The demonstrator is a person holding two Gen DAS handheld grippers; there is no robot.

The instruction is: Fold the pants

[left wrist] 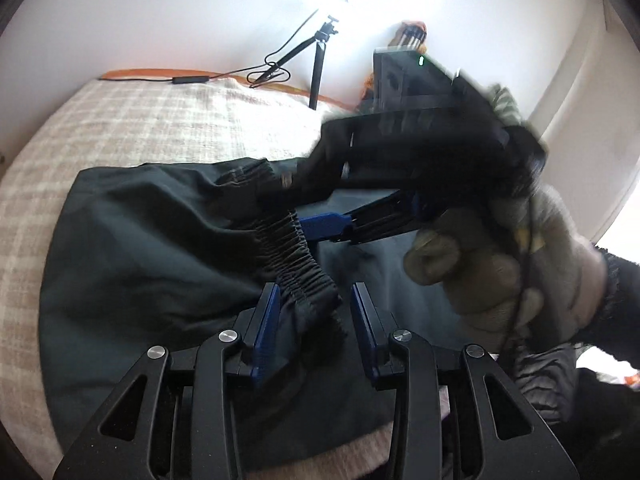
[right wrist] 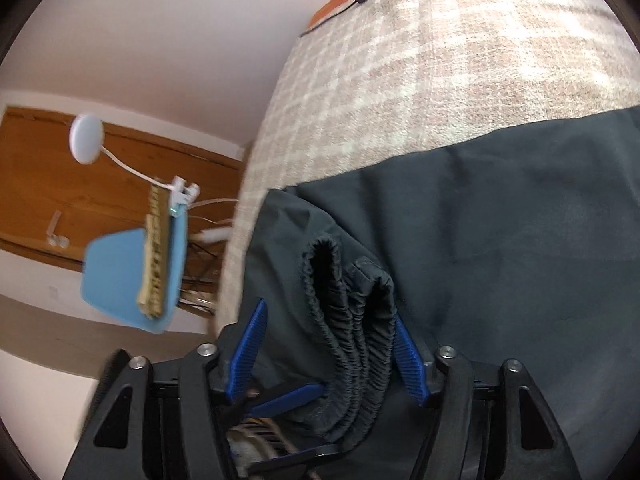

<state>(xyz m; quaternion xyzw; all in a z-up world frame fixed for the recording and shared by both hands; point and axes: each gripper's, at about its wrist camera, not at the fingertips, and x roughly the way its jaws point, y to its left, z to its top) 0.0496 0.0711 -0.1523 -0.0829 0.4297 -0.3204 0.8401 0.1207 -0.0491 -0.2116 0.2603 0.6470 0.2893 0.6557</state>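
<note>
Between the spread pads of the left claw (left wrist: 314,326) sits the gathered waistband (left wrist: 298,262), touching the left pad and clear of the right, so nothing is pinched. The band's long axis runs ahead and slightly left toward the right claw (left wrist: 320,228), also open, with folds of band between its pads. Beyond both, the dark pants (right wrist: 500,216) lie spread over the checked bed (right wrist: 460,60).
</note>
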